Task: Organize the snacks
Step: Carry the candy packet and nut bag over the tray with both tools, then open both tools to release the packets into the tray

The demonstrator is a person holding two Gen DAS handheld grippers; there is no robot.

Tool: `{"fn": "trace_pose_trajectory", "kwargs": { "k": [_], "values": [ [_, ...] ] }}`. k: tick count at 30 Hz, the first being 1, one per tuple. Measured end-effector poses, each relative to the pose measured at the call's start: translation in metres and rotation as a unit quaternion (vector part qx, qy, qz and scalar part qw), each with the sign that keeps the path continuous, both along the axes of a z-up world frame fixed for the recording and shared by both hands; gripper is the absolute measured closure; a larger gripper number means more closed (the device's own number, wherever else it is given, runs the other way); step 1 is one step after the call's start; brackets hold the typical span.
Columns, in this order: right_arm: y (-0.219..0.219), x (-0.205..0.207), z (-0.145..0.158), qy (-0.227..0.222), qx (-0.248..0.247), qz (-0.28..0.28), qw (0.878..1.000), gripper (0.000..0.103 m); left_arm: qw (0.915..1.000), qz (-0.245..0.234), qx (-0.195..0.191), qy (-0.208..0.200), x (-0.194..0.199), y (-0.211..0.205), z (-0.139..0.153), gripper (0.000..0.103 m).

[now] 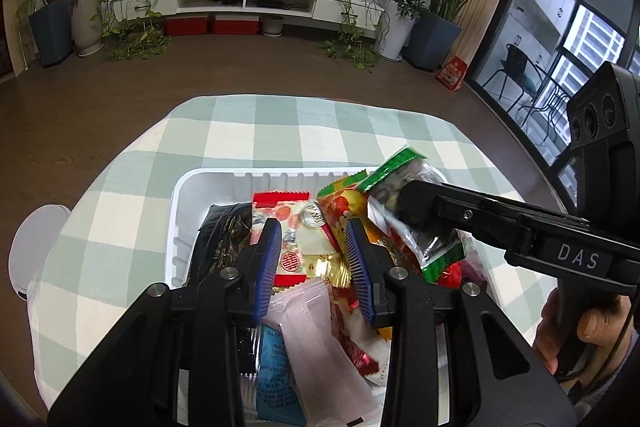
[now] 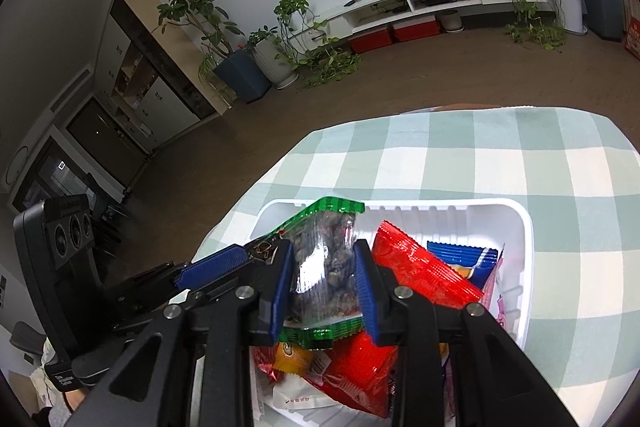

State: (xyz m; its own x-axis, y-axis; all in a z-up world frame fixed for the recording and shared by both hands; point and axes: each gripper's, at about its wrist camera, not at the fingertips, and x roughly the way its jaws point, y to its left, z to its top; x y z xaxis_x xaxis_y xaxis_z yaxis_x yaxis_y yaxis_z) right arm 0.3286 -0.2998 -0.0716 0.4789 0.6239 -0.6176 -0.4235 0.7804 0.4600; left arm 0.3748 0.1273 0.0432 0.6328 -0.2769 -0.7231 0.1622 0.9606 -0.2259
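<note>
A white tray (image 1: pixel 208 179) (image 2: pixel 520 227) on the checked tablecloth holds several snack packets. My right gripper (image 2: pixel 322 245) is shut on a clear packet of dark snacks with green ends (image 2: pixel 324 267), held upright over the tray. In the left wrist view that packet (image 1: pixel 400 163) and the right gripper (image 1: pixel 408 203) come in from the right over the tray's far right part. My left gripper (image 1: pixel 312 227) hovers over the tray's middle. Its blue pads close on the sides of a red-and-white packet (image 1: pixel 288 211). From the right wrist camera the left gripper (image 2: pixel 240 255) shows at the left.
In the tray lie a black packet (image 1: pixel 220 235), a pink one (image 1: pixel 316 339), a light blue one (image 1: pixel 272 359) and a big red one (image 2: pixel 420 267). The tablecloth (image 1: pixel 240 131) reaches beyond the tray. A white round object (image 1: pixel 36 251) stands left of the table. A hand (image 1: pixel 568 327) holds the right gripper's handle.
</note>
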Motion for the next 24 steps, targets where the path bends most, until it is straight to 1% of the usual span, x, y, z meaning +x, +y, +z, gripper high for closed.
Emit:
{"fn": "trace_pose_trajectory", "kwargs": {
  "k": [13, 22, 23, 24],
  "values": [
    [0.0, -0.007, 0.003, -0.016, -0.007, -0.004, 1.0, 0.068, 0.9997, 0.001, 0.021, -0.015, -0.007, -0.001, 0.001, 0.071],
    [-0.005, -0.021, 0.007, -0.022, 0.003, -0.006, 1.0, 0.06, 0.9993, 0.008, 0.029, -0.024, -0.02, 0.0, 0.005, 0.071],
    [-0.006, -0.024, 0.008, -0.024, 0.003, -0.006, 1.0, 0.058, 0.9993, 0.009, 0.028, -0.025, -0.021, 0.0, 0.006, 0.07],
    [-0.007, -0.026, 0.008, -0.025, 0.004, -0.006, 1.0, 0.058, 0.9992, 0.01, 0.027, -0.026, -0.023, 0.001, 0.007, 0.063]
  ]
}}
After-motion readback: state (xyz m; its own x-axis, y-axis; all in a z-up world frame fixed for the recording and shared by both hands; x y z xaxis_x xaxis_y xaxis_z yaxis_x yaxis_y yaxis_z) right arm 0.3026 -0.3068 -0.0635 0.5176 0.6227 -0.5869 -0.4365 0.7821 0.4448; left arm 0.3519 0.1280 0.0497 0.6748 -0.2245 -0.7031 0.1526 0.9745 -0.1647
